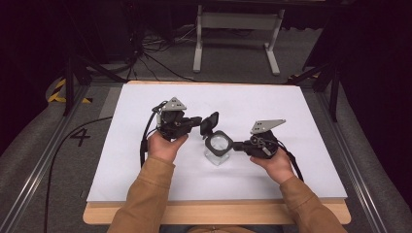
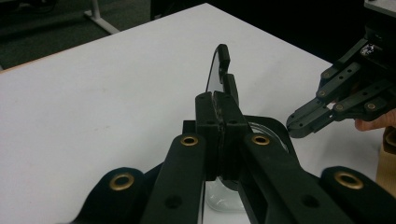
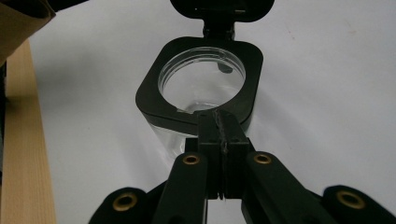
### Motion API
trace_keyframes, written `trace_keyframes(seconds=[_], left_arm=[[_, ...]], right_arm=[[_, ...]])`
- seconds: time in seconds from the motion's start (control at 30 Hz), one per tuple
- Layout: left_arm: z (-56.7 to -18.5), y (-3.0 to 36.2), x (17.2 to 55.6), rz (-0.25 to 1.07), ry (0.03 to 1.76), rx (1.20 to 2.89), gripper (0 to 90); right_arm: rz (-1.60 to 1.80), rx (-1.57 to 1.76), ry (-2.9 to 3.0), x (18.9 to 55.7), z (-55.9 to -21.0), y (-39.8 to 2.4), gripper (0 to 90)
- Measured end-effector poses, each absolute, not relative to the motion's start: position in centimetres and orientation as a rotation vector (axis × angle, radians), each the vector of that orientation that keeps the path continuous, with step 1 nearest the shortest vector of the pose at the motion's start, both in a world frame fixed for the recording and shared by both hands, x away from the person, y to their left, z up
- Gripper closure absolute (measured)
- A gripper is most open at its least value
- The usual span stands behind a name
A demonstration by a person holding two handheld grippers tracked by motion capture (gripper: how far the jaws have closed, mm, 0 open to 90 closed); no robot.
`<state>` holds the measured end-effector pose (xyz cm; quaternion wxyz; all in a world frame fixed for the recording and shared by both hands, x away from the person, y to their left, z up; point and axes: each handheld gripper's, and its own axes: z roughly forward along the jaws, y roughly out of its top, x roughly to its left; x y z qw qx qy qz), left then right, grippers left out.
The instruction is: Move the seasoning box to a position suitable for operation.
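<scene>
— Container first: where does it sit?

— Clear-bodied with a black square collar round a circular mouth, it stands on the white worktop, about mid-width and nearer the person's edge. Its black hinged lid is flipped up, standing just behind the container on the far-left side.

— And the left hand-held gripper?

— It lies left of the container. In the left gripper view its 2 jaws are pressed together, with the lid's edge rising right past their tips; whether they pinch the lid or merely touch it, I cannot tell.

— The right one?

— The right hand-held gripper comes in from the container's right. In the right gripper view its jaws are closed and meet the collar's near edge; a true grip on the rim I cannot confirm. The right hand holds it just right of the container, the left hand well left.
</scene>
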<state>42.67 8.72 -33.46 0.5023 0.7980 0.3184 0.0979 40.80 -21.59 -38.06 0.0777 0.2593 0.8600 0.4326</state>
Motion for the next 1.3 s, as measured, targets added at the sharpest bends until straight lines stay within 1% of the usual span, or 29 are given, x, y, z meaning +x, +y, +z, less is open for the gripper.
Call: trace_keyframes(seconds=[0.13,0.37,0.6,0.73,0.87,1.03,1.1,1.17,1.2,1.3], left_arm=[[-33.4,8.5,42.6,0.235,0.756,1.932,89.5],[-33.6,7.4,42.4,0.180,0.723,1.992,89.4],[-33.8,5.7,42.1,0.115,0.651,2.096,89.5],[-34.1,4.9,42.0,0.091,0.620,2.143,89.4],[-34.6,4.2,42.1,0.072,0.603,2.195,89.4],[-35.7,3.1,42.3,0.018,0.602,2.283,89.5],[-35.7,3.1,42.4,0.021,0.593,2.282,89.4],[-35.4,3.0,42.2,0.061,0.583,2.307,89.4],[-35.3,3.0,42.0,0.087,0.587,2.295,88.9],[-34.5,4.1,42.0,0.108,0.602,2.214,88.3]], right_arm=[[1.299,0.771,2.571,40.8,-38.0,-21.5,89.5],[1.294,0.769,2.579,40.8,-38.1,-21.5,89.5],[1.332,0.826,2.498,40.8,-36.7,-23.8,89.5],[1.332,0.880,2.459,41.1,-36.5,-25.1,89.4],[1.341,0.904,2.434,41.3,-36.3,-25.9,89.4],[1.350,0.910,2.417,41.2,-36.2,-26.1,89.4],[1.353,0.910,2.417,41.2,-36.2,-26.2,89.4],[1.359,0.913,2.418,41.2,-36.3,-26.2,89.4],[1.359,0.917,2.418,41.2,-36.3,-26.2,89.4],[1.348,0.904,2.418,41.1,-36.3,-26.0,89.4]])
